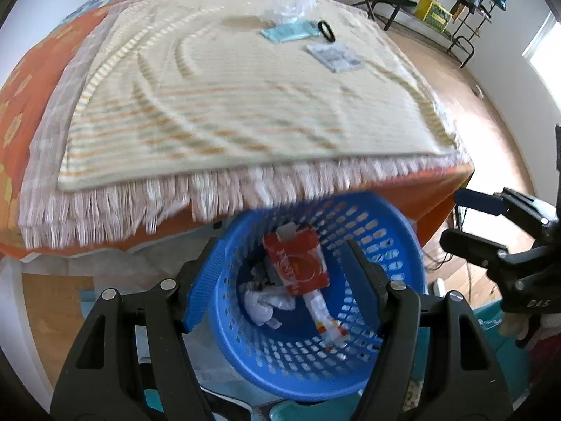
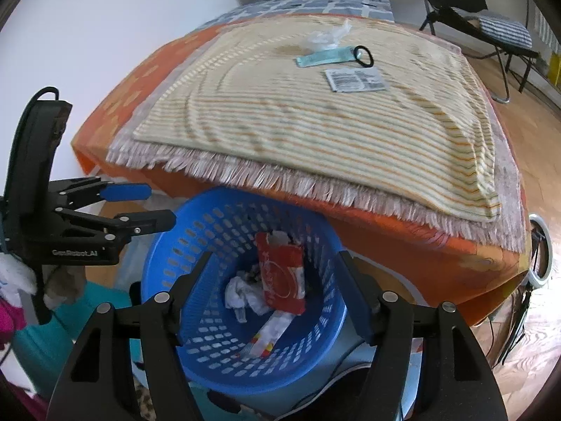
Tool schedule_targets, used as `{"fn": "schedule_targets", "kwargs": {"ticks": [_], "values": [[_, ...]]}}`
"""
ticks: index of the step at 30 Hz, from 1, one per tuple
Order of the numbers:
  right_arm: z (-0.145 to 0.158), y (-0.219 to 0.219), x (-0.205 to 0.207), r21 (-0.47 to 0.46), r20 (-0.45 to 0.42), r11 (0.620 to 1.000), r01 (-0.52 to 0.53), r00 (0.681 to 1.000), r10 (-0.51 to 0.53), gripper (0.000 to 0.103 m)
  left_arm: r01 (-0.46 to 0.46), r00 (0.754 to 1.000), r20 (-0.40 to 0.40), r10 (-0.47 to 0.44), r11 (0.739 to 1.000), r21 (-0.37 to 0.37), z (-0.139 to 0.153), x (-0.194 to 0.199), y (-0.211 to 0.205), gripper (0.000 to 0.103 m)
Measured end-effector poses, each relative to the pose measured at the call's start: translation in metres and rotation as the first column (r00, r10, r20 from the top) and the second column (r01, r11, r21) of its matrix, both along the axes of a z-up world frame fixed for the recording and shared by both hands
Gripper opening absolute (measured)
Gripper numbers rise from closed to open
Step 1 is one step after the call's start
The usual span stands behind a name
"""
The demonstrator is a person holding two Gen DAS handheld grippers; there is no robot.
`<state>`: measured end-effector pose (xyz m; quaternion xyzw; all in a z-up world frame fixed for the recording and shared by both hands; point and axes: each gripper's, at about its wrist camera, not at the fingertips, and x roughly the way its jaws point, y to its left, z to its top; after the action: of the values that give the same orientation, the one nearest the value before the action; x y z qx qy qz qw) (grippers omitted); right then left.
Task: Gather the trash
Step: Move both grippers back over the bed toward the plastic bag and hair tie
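Blue plastic mesh fills the middle of both my wrist views: the laundry-style basket (image 1: 315,315) serving as the bin, and I place everything else from it. Above and beyond the basket lies the bed with its striped fringed blanket (image 1: 228,105), whose fringe hangs just over the basket's far rim. My left gripper (image 1: 280,280) and right gripper (image 2: 270,291) both hover over the basket mouth, fingers spread wide with nothing between them.

Inside the basket I count a red wrapper (image 1: 298,263), a crumpled white tissue (image 2: 242,294) beside it, and a white-and-red strip of packaging (image 1: 326,319) nearest the camera-side wall. So part of the collecting is done.

Far from the basket, up on the blanket, several bits are left: a printed white packet (image 2: 356,79), a pale teal strip (image 2: 324,57), and crumpled clear plastic (image 2: 328,38) just behind it. The black ring (image 2: 363,55) touching the teal strip looks like a hair tie, though the view is soft there, so I would not call it trash.

I judge the job roughly half finished.
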<state>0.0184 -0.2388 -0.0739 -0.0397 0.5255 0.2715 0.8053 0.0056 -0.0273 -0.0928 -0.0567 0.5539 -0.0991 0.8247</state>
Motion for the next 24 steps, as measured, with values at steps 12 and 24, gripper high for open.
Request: {"fn": "schedule_targets", "kwargs": {"ticks": [12, 24], "values": [[0.021, -0.015, 0.050, 0.057, 0.010, 0.993, 0.100, 0.995, -0.101, 0.070, -0.028, 0.997, 0.068, 0.029, 0.999, -0.017, 0.038, 0.073, 0.007, 0.071], [0.029, -0.013, 0.129, 0.111, 0.016, 0.985, 0.130, 0.991, -0.132, 0.070, -0.108, 0.991, 0.061, 0.116, 0.988, -0.114, 0.044, 0.165, 0.021, 0.071]]}}
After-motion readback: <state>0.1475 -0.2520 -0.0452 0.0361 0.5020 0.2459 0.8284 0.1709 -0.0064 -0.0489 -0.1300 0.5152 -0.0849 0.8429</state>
